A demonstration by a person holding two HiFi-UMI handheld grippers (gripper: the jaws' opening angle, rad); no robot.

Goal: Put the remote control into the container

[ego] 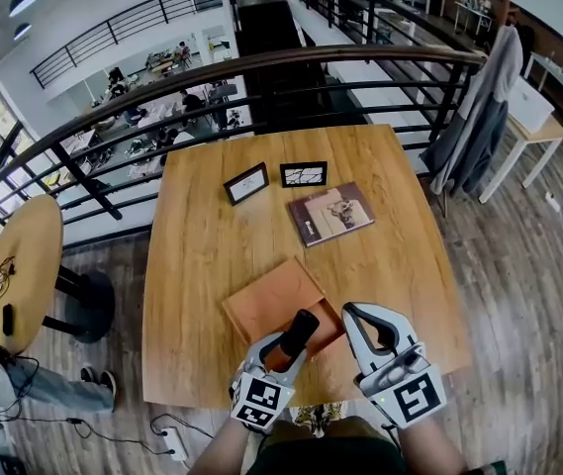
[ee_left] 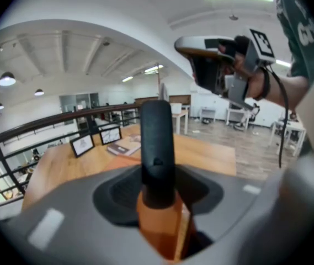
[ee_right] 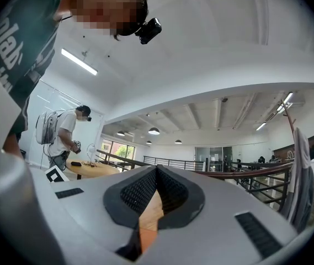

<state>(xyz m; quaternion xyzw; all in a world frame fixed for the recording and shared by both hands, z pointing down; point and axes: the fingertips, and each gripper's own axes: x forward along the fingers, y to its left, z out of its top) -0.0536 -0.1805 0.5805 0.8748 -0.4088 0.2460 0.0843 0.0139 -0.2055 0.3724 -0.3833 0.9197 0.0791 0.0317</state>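
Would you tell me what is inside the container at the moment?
The container is bare where its floor shows. The remote, gripped by the left gripper, reaches over its near corner and covers that part; whether it touches cannot be told.

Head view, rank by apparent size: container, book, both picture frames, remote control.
1. container
2. book
3. left frame and right frame: they look alike, so no ranking between them
4. remote control: its lower end is hidden, so this place is unsure
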